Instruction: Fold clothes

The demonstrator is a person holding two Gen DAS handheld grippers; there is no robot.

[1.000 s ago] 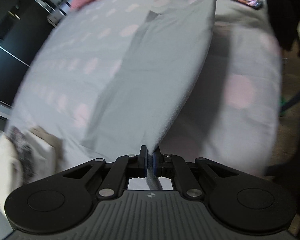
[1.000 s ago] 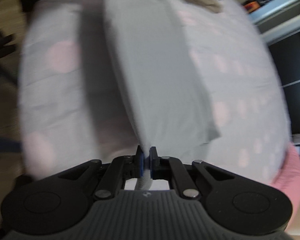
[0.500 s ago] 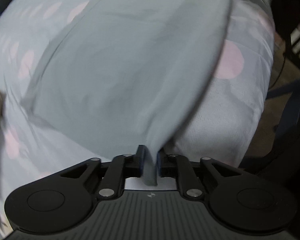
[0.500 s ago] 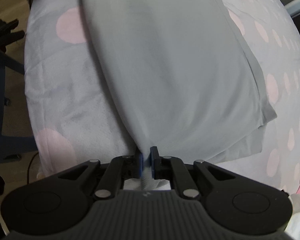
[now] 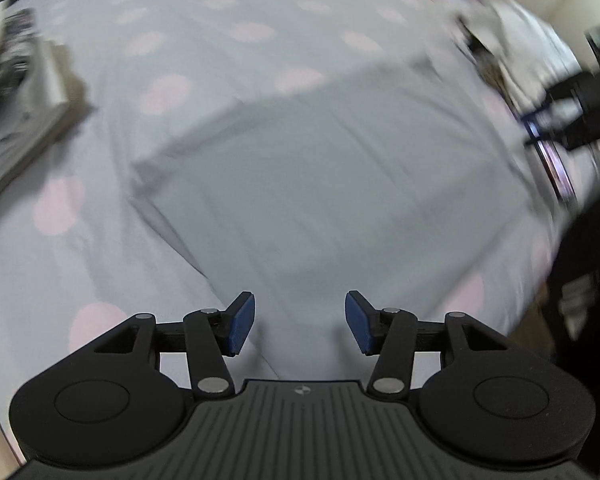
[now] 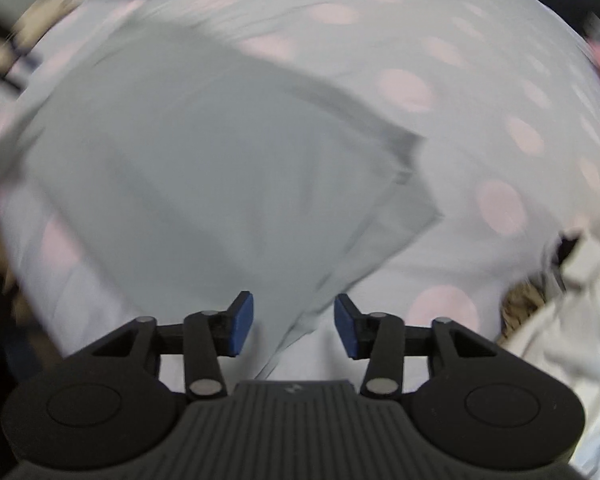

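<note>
2 grippers hang over the bed, both tipped steeply downward, and both have just been opening: the blue pads now stand well apart with nothing pinched between them. The left gripper (image 5: 300, 322) has the grey garment (image 5: 320, 184) lying flat directly under and ahead of its fingertips, filling the middle of its frame. The right gripper (image 6: 294, 326) sees the same grey garment (image 6: 204, 168) spread from the lower centre up toward the upper left of its frame, with a layered corner jutting out at centre right.

The cloth rests on the dotted bedsheet (image 5: 220, 52), a pale cover with pink spots, and looks like a folded rectangle of at least 2 layers; the pictures are blurred, so finer creases cannot be made out. In the left view its long axis seems to run from the lower centre toward the upper right. 1 near edge passes just below each pair of pads, so each gripper sits at its own end of that near edge, neither clearly closer than the other.

My reading is that a fold has been laid down and released. Another fold would mean reaching forward and down to a fresh edge, since the garment lies ahead of the fingers, not between them.

A stack of folded clothes (image 5: 16, 96) sits at the left edge of the left view, well apart from the garment.
</note>
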